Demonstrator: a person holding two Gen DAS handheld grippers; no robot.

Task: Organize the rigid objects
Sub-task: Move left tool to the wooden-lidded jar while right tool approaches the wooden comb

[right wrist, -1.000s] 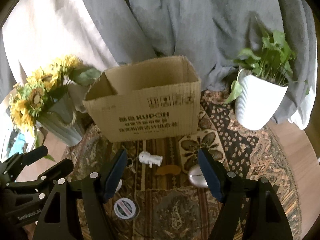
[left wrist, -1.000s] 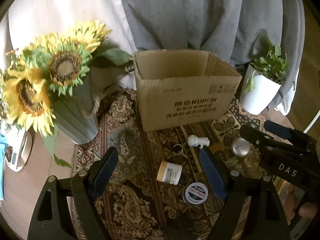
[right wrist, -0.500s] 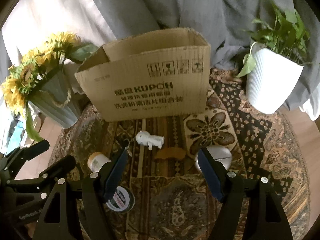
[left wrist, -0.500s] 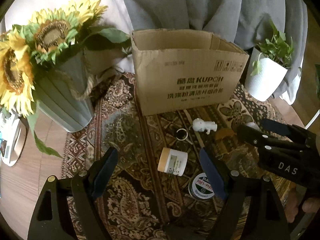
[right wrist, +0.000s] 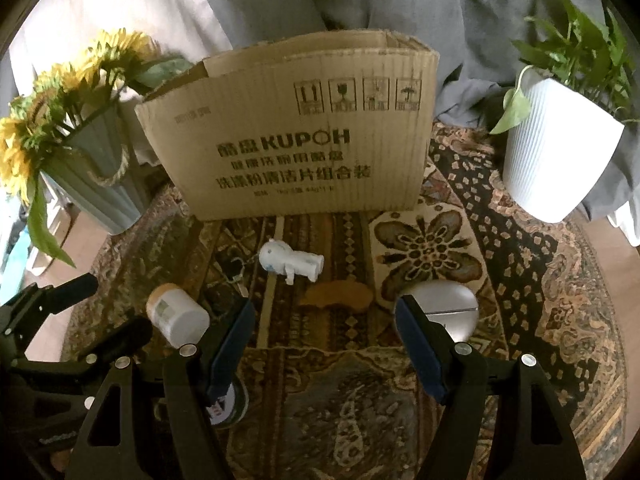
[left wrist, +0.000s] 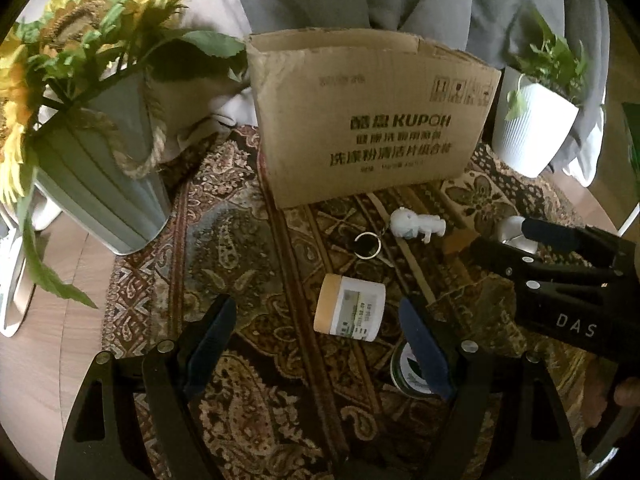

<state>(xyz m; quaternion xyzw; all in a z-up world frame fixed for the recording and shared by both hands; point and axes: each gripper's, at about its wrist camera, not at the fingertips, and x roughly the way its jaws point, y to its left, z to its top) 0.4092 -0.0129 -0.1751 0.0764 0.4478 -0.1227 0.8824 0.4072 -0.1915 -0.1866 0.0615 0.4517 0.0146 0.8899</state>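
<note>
An open cardboard box (left wrist: 372,120) (right wrist: 296,136) stands at the back of a patterned rug (left wrist: 248,256). In front of it lie a white figurine (left wrist: 416,226) (right wrist: 290,262) with a key ring (left wrist: 366,245), a white jar with a tan lid (left wrist: 350,310) (right wrist: 178,316), a round tin (left wrist: 406,372) (right wrist: 230,404), a tan comb (right wrist: 336,298) and a silver oval case (right wrist: 444,312). My left gripper (left wrist: 316,344) is open and empty, with the jar just ahead between its fingers. My right gripper (right wrist: 324,336) is open and empty, low over the rug near the comb and case.
A grey-green vase of sunflowers (left wrist: 92,184) (right wrist: 92,176) stands left of the box. A white ribbed pot with a green plant (left wrist: 532,128) (right wrist: 556,152) stands at the right. Grey cloth (right wrist: 360,0) hangs behind. Wooden tabletop (left wrist: 52,312) shows around the rug.
Both grippers have moved forward and down toward the rug. The box and the small objects look larger and closer. Both stay open.
</note>
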